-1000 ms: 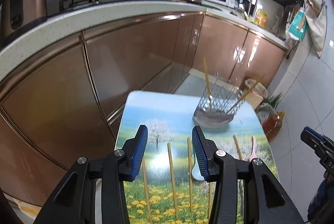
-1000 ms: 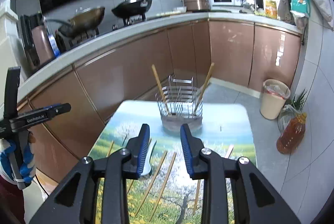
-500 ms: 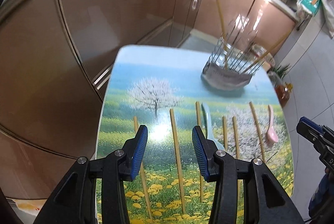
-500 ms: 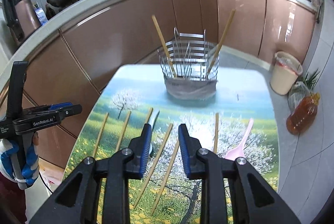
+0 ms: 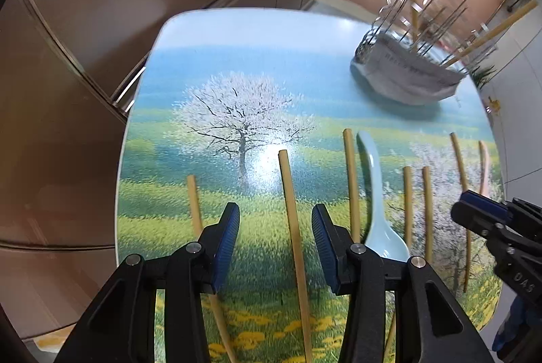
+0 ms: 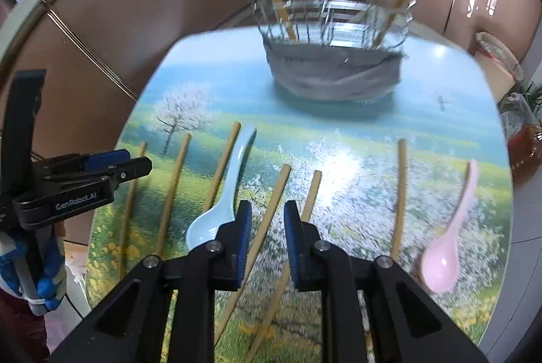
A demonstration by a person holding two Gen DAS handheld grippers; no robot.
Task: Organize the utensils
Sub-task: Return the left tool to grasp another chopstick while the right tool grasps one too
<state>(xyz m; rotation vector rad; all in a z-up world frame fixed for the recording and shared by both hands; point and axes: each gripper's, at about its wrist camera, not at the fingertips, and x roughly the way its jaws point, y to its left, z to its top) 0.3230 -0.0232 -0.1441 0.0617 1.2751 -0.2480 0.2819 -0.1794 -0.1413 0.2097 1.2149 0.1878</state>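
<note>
Chopsticks lying loose in a rough row across near half of table point(image 6: 440, 85), mostly parallel, thick ends toward wire rack point(image 6: 333, 34) at far edge; blue spoon point(image 6: 222, 193) among left group, pink spoon point(image 6: 450, 237) alone at right edge. Two chopsticks already standing tilted in rack, one at each end, so sorting judged barely begun. Row layout leaves a gap beside each stick, probably room for a finger either side.

Left gripper point(image 5: 275, 239) wide open, nothing held. Straddling one chopstick point(image 5: 294, 227), second from left of row, stick running up between the pads point(image 5: 228, 237) with clear space both sides. Neighbour stick point(image 5: 195, 207) just outside left finger, partly hidden under it. Height above table not readable; contact with surface cannot be told.

Right gripper point(image 6: 267, 237) parted more narrowly, also holding nothing. Centre chopstick point(image 6: 271, 210) passing diagonally through the gap, close to left pad. Second stick point(image 6: 310, 193) just outside right finger, bowl of blue spoon just outside left finger. Both close enough to be nudged on closing.

Judged step: both claws lined up for a pick of one stick each, closure not yet made. Diagonal lie at right claw likely needs wrist turn for square pinch
</note>
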